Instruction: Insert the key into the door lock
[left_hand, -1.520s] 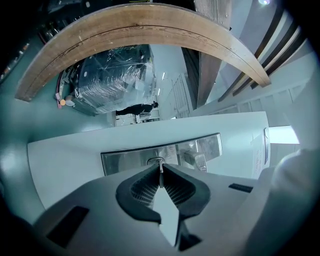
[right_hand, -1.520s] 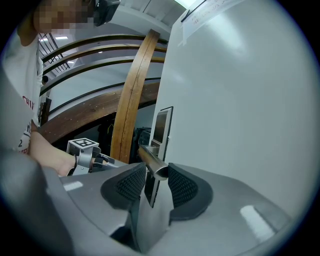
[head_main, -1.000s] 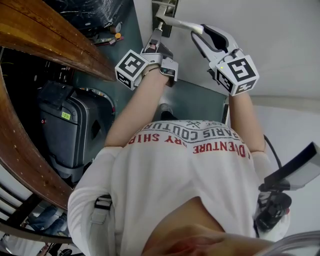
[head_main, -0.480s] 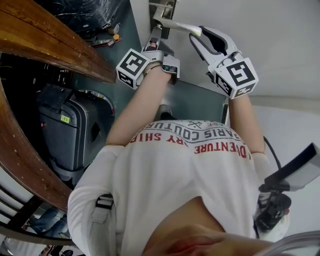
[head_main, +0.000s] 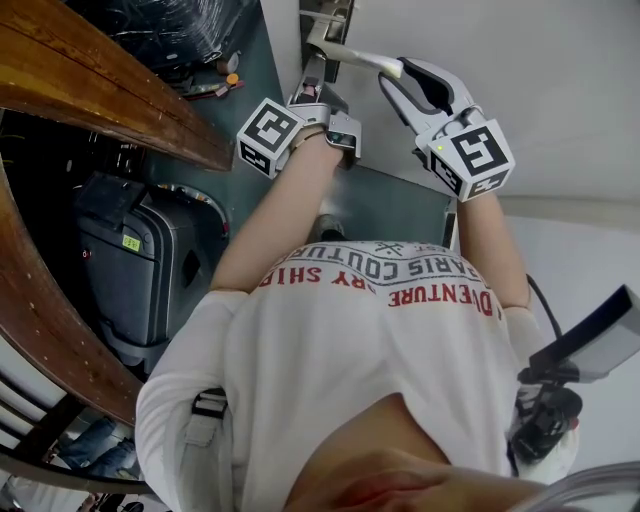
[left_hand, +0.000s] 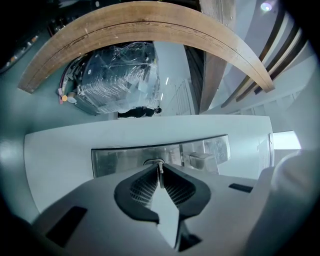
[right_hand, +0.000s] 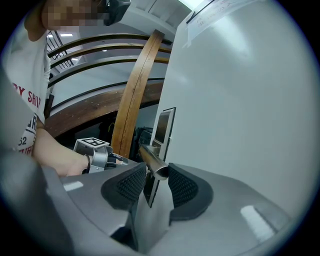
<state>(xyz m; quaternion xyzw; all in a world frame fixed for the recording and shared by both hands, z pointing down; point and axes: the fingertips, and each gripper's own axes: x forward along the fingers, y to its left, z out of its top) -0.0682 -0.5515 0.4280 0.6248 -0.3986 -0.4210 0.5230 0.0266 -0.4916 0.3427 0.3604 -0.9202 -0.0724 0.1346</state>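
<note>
The left tongs (left_hand: 160, 166) are pinched almost shut on the flat blade of the key (left_hand: 160, 175). Its tip meets the keyhole in the steel lock plate (left_hand: 125, 160), though how far in it goes cannot be told. The right tongs (right_hand: 157, 175) stand wide and clasp the free end of the metal door handle (right_hand: 152, 161). Both fittings sit on a plain white door (head_main: 540, 80), and around it are a grey-green floor (head_main: 400, 205), a curved wooden beam (left_hand: 150, 20), a plastic-wrapped bundle (left_hand: 117, 80) and a dark suitcase (head_main: 130, 260).

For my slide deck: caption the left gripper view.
Left gripper pinches the key, its tip at the keyhole in the metal lock plate on the white door.
</note>
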